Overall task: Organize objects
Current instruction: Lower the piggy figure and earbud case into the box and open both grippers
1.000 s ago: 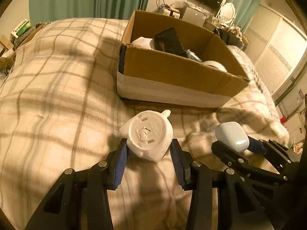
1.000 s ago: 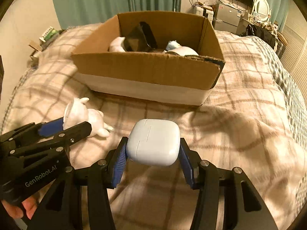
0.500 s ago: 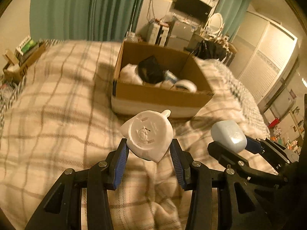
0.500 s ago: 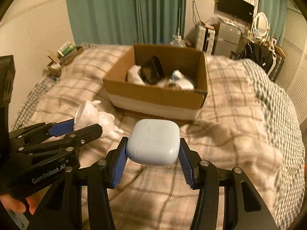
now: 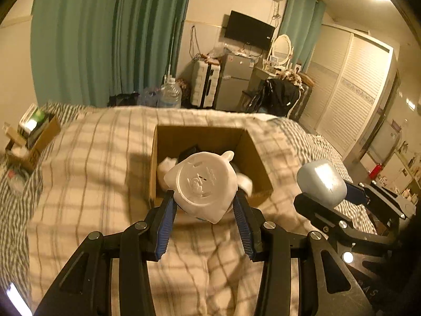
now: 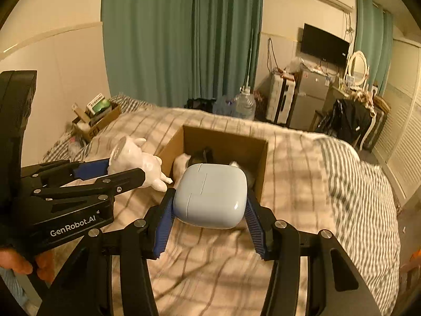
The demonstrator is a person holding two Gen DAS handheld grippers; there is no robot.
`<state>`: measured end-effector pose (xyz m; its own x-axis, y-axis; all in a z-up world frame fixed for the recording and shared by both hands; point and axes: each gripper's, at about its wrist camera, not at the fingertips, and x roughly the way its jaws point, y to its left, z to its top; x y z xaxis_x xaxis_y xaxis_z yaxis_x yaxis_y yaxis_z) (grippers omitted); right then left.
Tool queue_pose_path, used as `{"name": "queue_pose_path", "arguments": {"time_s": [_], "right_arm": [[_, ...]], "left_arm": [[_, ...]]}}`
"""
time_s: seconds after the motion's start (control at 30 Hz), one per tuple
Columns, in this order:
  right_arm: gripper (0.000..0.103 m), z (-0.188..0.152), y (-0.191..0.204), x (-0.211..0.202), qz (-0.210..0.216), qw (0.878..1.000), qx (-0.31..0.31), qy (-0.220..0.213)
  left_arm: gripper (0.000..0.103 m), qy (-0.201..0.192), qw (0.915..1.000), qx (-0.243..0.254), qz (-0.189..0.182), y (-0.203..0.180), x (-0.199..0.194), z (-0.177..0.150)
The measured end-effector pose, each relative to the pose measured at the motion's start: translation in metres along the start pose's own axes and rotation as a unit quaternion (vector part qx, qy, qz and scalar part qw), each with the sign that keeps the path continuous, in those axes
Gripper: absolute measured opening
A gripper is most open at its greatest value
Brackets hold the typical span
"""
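Gripping a white animal figurine (image 5: 204, 188) by its round base, the left gripper (image 5: 205, 210) has its blue-padded fingers (image 5: 165, 220) clamped on the toy's sides at the lower centre of the left wrist view. In the right wrist view the same figurine (image 6: 136, 162) shows at centre left, ears pointing up and away, held up off the bedding between the left gripper's (image 6: 105, 173) black fingers.

The right gripper (image 6: 210, 205) is closed on a pale blue earbud case (image 6: 210, 194), its ribbed pads (image 6: 164, 218) pressing both flanks of the case at the middle of its own frame. Seen from the left wrist, that case (image 5: 321, 183) sits at centre right, and the right gripper (image 5: 339, 202) reaches in from the right edge.

Behind both held things, an open cardboard box (image 5: 161, 158) rests on a plaid blanket (image 5: 86, 173) over the bed; the box (image 6: 223, 142) holds a few white and dark items, too blurred to name. Green curtains (image 6: 181, 36) fill the upper middle of the frame, and a wall-mounted television (image 6: 325, 44) hangs at upper right. A large water bottle (image 6: 244, 106) stands on the floor beyond the bed.
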<state>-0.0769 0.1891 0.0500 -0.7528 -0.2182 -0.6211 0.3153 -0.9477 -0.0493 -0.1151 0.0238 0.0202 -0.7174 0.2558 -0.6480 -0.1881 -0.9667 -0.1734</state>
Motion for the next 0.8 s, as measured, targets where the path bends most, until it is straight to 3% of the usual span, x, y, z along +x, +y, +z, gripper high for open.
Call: {"name": "queue_pose_path", "arguments": {"time_s": [0.2, 0.43, 0.8], "right_arm": [[0.05, 0.04, -0.025, 0.022, 0.001, 1.0, 0.005, -0.011], [0.05, 0.078, -0.051, 0.072, -0.01, 1.0, 0.004, -0.002], [0.05, 0.065, -0.075, 0.178, -0.023, 0.998, -0.004, 0.06]], "left_arm": [[0.045, -0.014, 0.9996, 0.023, 0.003, -0.007, 0.024, 0.038], [0.045, 0.002, 0.9992, 0.039, 0.011, -0.007, 0.079, 0.068], [0.045, 0.03, 0.9988, 0.039, 0.007, 0.013, 0.167, 0.062]]}}
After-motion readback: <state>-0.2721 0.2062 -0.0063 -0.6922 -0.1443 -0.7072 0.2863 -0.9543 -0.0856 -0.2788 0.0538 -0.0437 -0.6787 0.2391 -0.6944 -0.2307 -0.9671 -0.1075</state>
